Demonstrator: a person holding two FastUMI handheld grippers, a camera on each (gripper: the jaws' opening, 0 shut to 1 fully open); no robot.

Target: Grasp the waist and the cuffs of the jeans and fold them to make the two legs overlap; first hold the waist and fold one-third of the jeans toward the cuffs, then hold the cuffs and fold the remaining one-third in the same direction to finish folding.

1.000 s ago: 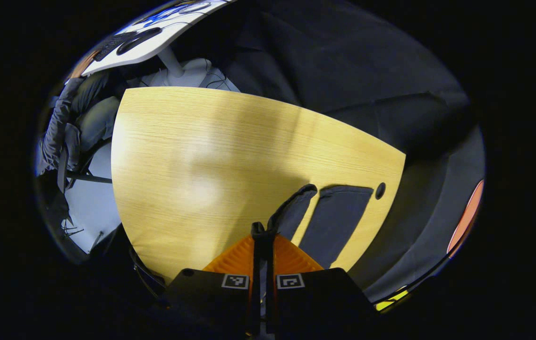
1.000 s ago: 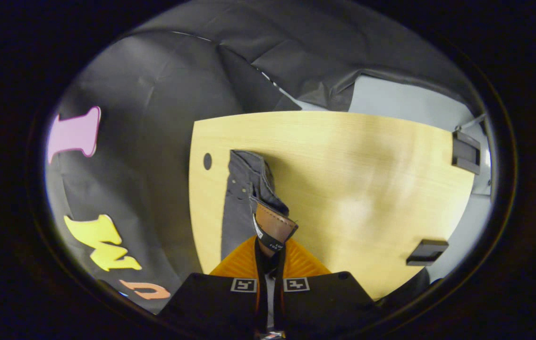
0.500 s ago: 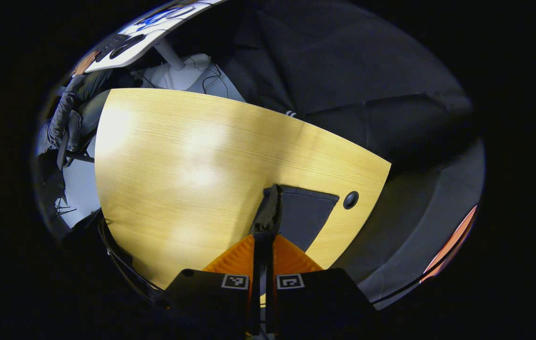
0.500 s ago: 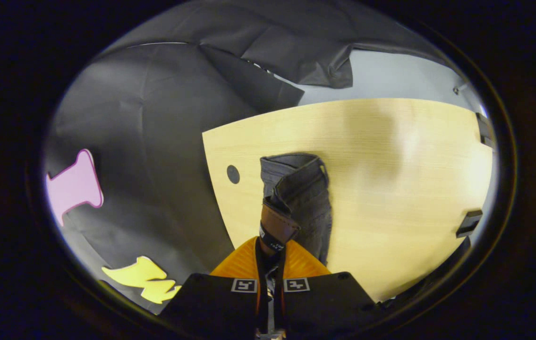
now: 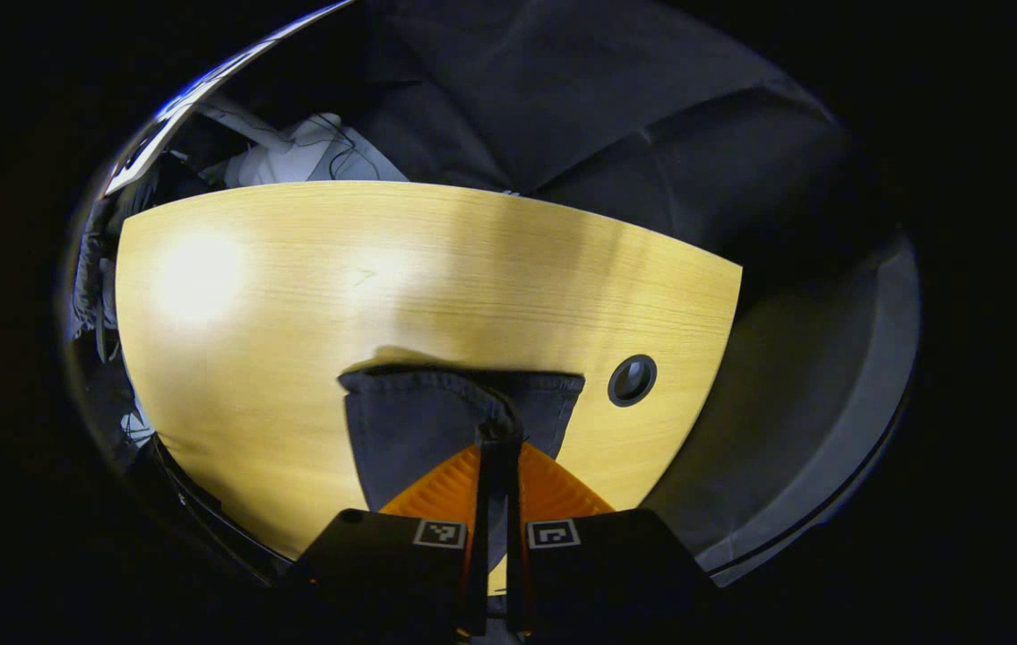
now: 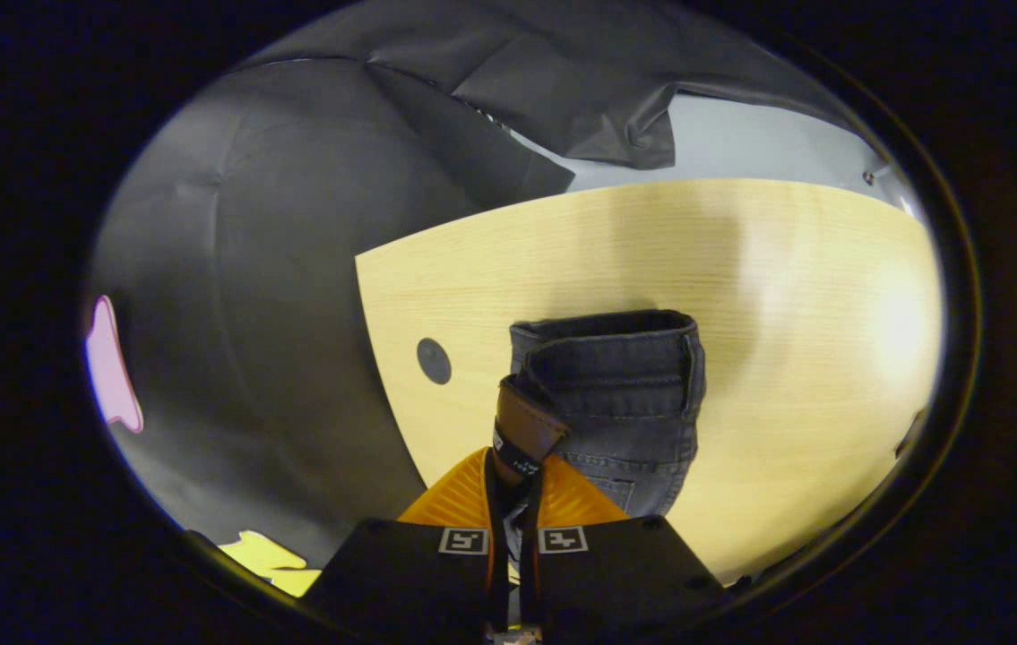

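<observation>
Wooden table (image 5: 293, 296); both claws clamped on jeans (image 6: 624, 394).

Your table (image 5: 293, 269), pale wood-grain top, is spreading wide in left gripper view, glare patches glowing toward 10 o'clock. Dark jeans (image 5: 409, 430) are lying directly on it at 6 o'clock, cuff edge facing 12. Round hole (image 5: 633, 380) is sitting in tabletop at 3 o'clock of jeans, near edge. In right gripper view, jeans' waist end is resting on same top.
</observation>
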